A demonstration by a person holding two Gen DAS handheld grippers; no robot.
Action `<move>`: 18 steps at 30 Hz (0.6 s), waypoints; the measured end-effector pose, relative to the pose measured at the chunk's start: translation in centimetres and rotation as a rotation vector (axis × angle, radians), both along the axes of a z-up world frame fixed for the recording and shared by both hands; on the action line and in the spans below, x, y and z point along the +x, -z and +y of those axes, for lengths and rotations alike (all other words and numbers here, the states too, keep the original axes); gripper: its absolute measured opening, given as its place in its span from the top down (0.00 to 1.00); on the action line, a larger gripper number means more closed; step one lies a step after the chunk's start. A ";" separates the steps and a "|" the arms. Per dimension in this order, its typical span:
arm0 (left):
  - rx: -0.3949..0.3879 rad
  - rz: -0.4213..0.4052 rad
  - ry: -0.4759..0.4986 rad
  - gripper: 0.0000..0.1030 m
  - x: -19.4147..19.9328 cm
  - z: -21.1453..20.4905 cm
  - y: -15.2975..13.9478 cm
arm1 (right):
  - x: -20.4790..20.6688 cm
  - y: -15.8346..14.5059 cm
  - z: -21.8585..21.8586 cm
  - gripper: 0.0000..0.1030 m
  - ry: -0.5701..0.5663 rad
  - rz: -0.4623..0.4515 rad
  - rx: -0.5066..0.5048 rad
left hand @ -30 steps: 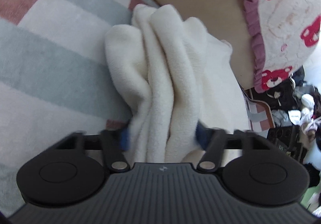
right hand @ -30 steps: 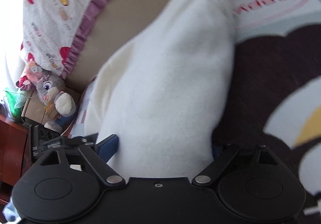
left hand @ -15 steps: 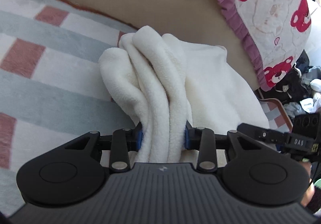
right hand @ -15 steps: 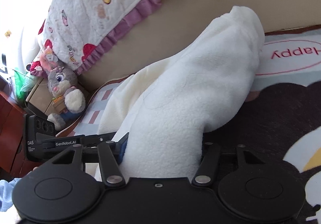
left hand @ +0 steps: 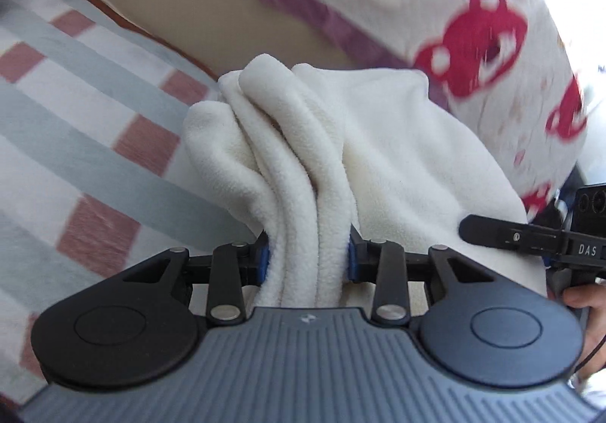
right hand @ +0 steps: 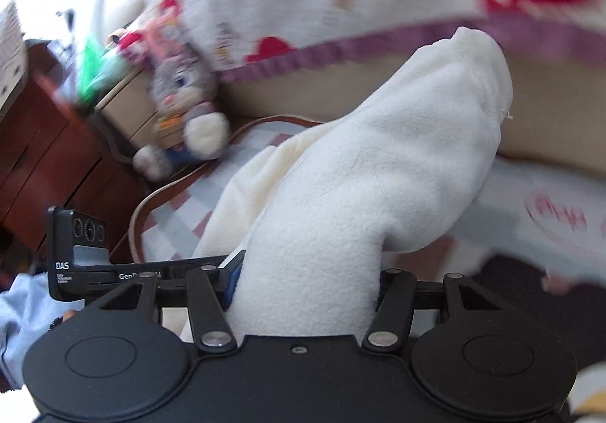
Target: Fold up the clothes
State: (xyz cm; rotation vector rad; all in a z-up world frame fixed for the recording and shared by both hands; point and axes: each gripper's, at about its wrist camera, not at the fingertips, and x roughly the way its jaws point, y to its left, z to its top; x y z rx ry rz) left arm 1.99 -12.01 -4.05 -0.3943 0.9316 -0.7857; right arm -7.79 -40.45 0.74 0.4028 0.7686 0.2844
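Note:
A cream-white fleece garment (left hand: 303, 165) is bunched in folds between the blue pads of my left gripper (left hand: 307, 260), which is shut on it above a striped pink-and-grey blanket (left hand: 75, 127). My right gripper (right hand: 306, 282) is shut on another thick end of the same garment (right hand: 378, 176), which rises as a rounded tube towards the upper right. The right gripper's body shows at the right edge of the left wrist view (left hand: 530, 237). The left gripper shows at the left in the right wrist view (right hand: 113, 267).
A white pillow with red bears and a purple frill (left hand: 454, 6) lies behind on a tan sheet (left hand: 227, 17). A grey plush rabbit (right hand: 181, 97), a cardboard box and a dark wooden cabinet (right hand: 45, 142) stand at the left.
Both grippers have lifted and tilted up with the garment, so more of the pillow shows. The left jaws closed tighter on the folds since one second ago. The two grippers have come closer together.

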 end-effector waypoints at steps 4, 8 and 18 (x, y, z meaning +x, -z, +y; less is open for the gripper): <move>0.028 -0.048 -0.058 0.67 0.9 3.8 -4.3 | 3.1 -4.3 3.4 0.41 -0.102 -0.020 -0.053; 0.142 -0.108 -0.132 0.67 2.8 7.0 -9.1 | 6.0 -6.5 7.3 0.41 -0.131 -0.066 -0.029; 0.400 -0.171 -0.223 0.67 10.3 13.6 -14.2 | 11.7 -7.4 17.1 0.42 -0.016 -0.110 0.079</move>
